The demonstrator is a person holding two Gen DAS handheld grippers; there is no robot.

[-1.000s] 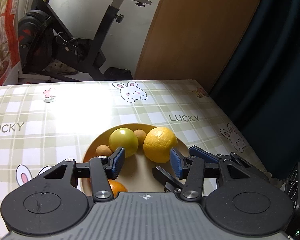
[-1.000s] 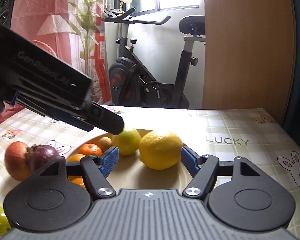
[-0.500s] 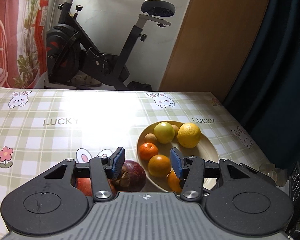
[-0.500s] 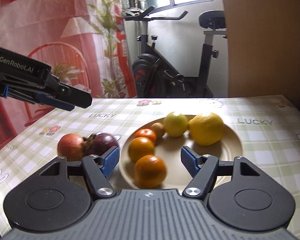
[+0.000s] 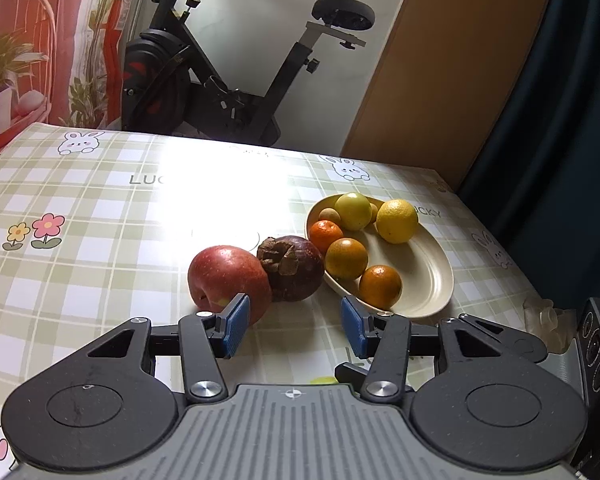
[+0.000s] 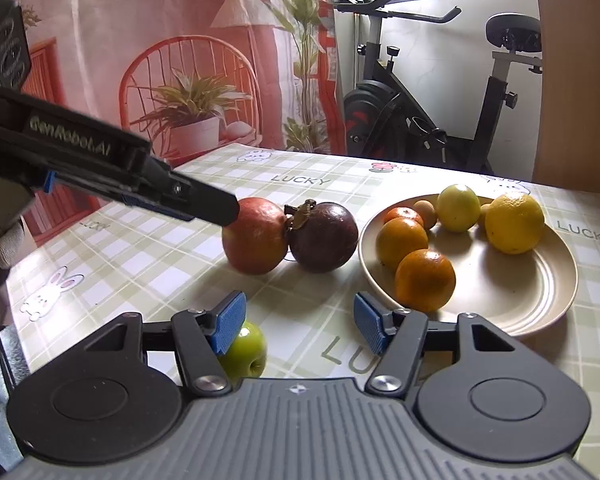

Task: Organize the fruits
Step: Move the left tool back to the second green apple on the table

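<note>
A cream plate on the checked tablecloth holds a lemon, a yellow-green fruit, three oranges and small brown fruits. Left of the plate a red apple touches a dark mangosteen. A small green apple lies by my right gripper's left finger. My left gripper is open just short of the apple and mangosteen. My right gripper is open and empty above the table.
The left gripper's black body and a gloved hand reach in from the left of the right wrist view. An exercise bike stands beyond the table's far edge. A dark curtain hangs at the right.
Both grippers have pulled back from the plate and shifted left, staying open. The apple, mangosteen and green apple have come into view.
</note>
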